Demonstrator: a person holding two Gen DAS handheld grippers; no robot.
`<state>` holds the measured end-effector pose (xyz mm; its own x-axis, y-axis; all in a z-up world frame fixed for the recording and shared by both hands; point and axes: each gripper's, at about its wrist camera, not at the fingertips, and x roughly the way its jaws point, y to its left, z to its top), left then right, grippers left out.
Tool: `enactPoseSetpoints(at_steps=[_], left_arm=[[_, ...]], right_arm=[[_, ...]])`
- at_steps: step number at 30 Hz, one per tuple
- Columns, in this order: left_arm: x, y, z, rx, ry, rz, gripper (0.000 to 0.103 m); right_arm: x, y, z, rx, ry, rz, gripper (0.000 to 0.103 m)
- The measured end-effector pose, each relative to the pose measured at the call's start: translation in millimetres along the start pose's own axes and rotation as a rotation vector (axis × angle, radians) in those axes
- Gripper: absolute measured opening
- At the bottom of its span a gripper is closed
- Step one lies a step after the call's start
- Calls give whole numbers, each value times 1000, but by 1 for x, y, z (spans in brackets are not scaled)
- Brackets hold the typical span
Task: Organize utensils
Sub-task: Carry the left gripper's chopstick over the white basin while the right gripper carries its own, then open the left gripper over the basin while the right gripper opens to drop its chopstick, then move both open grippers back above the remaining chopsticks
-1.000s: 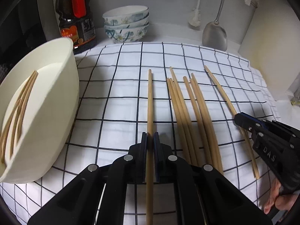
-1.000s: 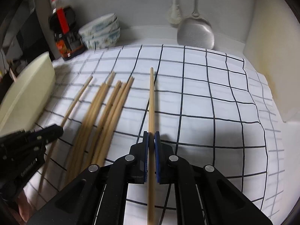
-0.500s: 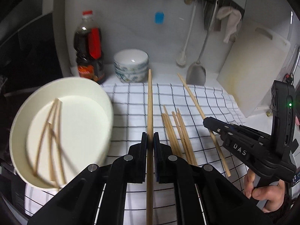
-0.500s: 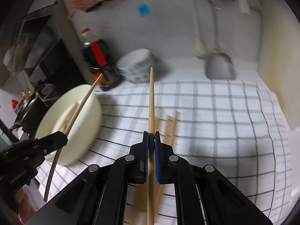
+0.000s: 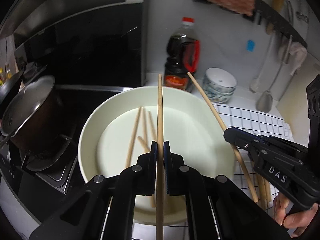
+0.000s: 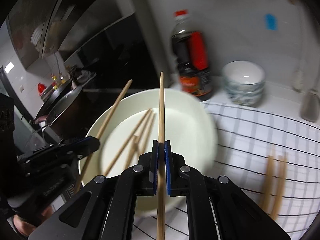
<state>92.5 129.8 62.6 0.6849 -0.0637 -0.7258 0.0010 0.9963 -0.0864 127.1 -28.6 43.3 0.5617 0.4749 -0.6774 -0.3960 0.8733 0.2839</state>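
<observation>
My left gripper [image 5: 160,147] is shut on a wooden chopstick [image 5: 160,110] and holds it above the large white bowl [image 5: 202,104]. My right gripper [image 6: 161,147] is shut on another chopstick [image 6: 161,108], also over the white bowl [image 6: 192,120]. Several chopsticks [image 5: 138,124] lie inside the bowl. More chopsticks [image 6: 274,172] lie on the checked cloth [image 6: 260,132] at the right. The right gripper [image 5: 232,135] with its chopstick [image 5: 208,104] shows in the left wrist view. The left gripper [image 6: 94,143] shows at the left of the right wrist view.
A dark sauce bottle [image 5: 182,60] and stacked patterned bowls [image 5: 220,84] stand behind the white bowl. A dark pot [image 5: 30,116] sits on the stove at the left. A ladle and spatula [image 5: 266,100] hang on the back wall.
Both grippers have lifted their chopsticks off the cloth and swung left, so that they now hover over the white bowl.
</observation>
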Motion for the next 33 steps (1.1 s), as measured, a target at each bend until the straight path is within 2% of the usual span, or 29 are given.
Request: enactPoseSetpoints(at_steps=[3, 10, 11, 12, 13, 14, 15, 16, 24, 30, 33], left_arm=[[18, 17, 0, -21, 28, 3, 7], [46, 34, -4, -44, 80, 11, 8], [48, 37, -5, -55, 88, 21, 14], [48, 40, -4, -66, 90, 30, 21], [46, 42, -5, -74, 81, 34, 38], [42, 45, -5, -82, 60, 43, 60], [36, 48, -5, -87, 35, 55, 69], [31, 49, -6, -90, 13, 64, 73], [16, 46, -13, -108, 3, 63, 74], [7, 30, -21, -95, -2, 63, 83], [0, 21, -25, -84, -13, 58, 85]], right_arm=[[23, 18, 2, -15, 35, -2, 6], [47, 23, 5, -2, 72, -25, 6], [47, 21, 5, 2, 78, -24, 7], [46, 21, 6, 3, 73, -30, 11], [43, 19, 5, -1, 64, -47, 18], [41, 19, 5, -7, 53, -64, 19], [38, 18, 5, -12, 45, -75, 19], [35, 17, 5, -11, 40, -79, 19], [17, 4, -4, -1, 26, -112, 19], [4, 1, -13, -9, 14, -124, 29], [-6, -1, -20, -17, 8, -131, 30]])
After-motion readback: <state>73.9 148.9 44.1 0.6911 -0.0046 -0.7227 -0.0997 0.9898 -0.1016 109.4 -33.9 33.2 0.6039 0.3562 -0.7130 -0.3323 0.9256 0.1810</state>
